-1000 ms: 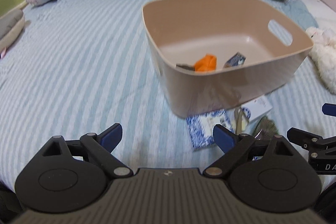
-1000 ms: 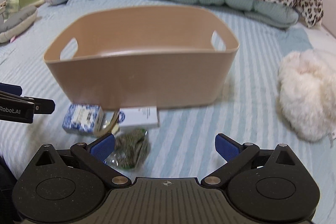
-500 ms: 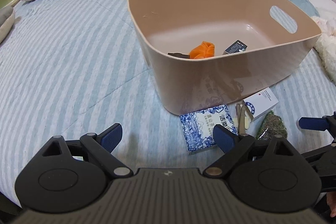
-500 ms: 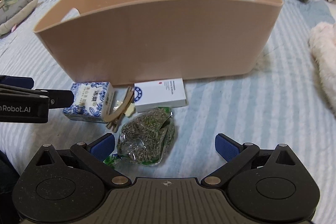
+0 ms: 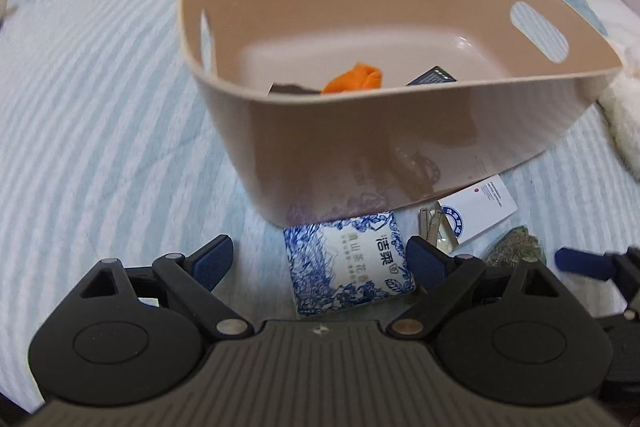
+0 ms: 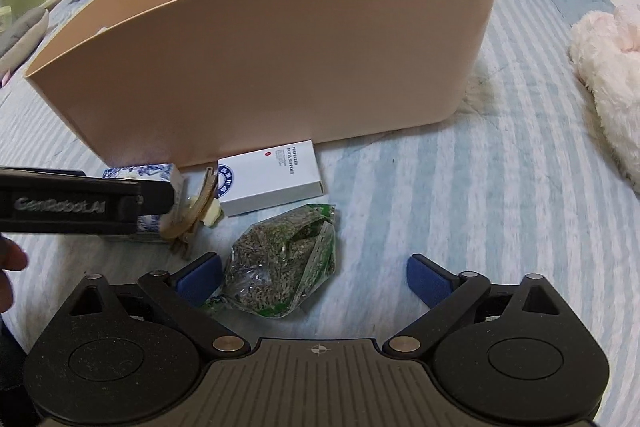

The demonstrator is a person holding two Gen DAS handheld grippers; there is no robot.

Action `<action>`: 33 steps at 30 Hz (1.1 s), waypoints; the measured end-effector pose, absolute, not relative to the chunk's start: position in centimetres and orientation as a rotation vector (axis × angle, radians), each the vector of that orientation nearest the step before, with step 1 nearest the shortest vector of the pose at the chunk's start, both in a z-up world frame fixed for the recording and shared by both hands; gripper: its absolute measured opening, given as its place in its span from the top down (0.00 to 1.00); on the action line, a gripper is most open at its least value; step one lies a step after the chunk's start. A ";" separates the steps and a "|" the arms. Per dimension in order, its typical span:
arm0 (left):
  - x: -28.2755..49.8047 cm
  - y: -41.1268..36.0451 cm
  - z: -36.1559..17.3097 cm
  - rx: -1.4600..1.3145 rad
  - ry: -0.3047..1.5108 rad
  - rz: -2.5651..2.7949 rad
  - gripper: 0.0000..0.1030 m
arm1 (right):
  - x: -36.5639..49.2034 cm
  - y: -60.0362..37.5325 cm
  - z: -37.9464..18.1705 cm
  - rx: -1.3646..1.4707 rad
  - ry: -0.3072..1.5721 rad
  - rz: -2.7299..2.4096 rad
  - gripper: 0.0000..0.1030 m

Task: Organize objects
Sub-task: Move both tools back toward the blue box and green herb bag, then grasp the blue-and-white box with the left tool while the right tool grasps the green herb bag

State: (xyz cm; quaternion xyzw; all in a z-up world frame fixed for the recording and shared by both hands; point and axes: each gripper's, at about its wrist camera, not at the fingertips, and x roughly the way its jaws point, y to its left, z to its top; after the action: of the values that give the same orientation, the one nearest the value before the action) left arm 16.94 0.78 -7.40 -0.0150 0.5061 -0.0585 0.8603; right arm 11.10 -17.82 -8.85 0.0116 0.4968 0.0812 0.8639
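**Loose items before the bin: approach geometry**

Left gripper (image 5: 320,261): jaws spread, empty; blue-and-white packet (image 5: 347,262) lies between the fingertips, flat on the bedspread (image 5: 100,131), touching the beige bin (image 5: 400,151). Right gripper (image 6: 314,279): jaws spread, empty; bag of dried herbs (image 6: 282,261) just ahead, left of centre, long axis slanting toward the white box (image 6: 272,177).

Our left gripper (image 5: 320,261) and right gripper (image 6: 314,277) are matte black, with blue finger pads (image 6: 200,277), round silver pivot screws, ribbed grey bases and white "GenRobot.AI" lettering.
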 end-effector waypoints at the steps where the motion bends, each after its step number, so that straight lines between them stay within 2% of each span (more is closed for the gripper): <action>1: 17.0 1.0 -7.5 -0.051 1.063 -0.117 0.09 | 10.9 -17.8 -8.8 0.025 1.032 0.177 0.10; 8: 17.3 1.6 -8.0 -0.103 1.078 -0.120 0.11 | 9.9 -17.5 -8.6 0.020 1.001 0.216 0.40; 10: 17.3 1.4 -8.2 -0.094 1.079 -0.122 0.14 | 9.6 -17.7 -8.5 0.023 0.995 0.217 0.48; 12: 17.3 1.5 -8.3 -0.082 1.078 -0.106 0.22 | 9.3 -17.9 -8.5 0.027 0.991 0.213 0.49; 14: 17.1 1.6 -8.3 -0.066 1.067 -0.093 0.35 | 9.3 -18.4 -8.6 0.035 0.985 0.206 0.50; 24: 14.7 3.3 -7.1 -0.083 1.062 -0.100 0.36 | 8.4 -20.8 -6.4 0.080 0.952 0.189 0.53; 33: 12.1 3.8 -2.3 -0.075 0.921 -0.105 0.36 | 9.6 -20.3 -2.8 0.112 0.853 0.196 0.53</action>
State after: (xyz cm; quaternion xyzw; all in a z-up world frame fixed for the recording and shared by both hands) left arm 12.07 3.76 -2.30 -0.0364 0.4442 -0.0507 0.8937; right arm 9.59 -20.29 -2.76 0.0540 0.4126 0.0947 0.9044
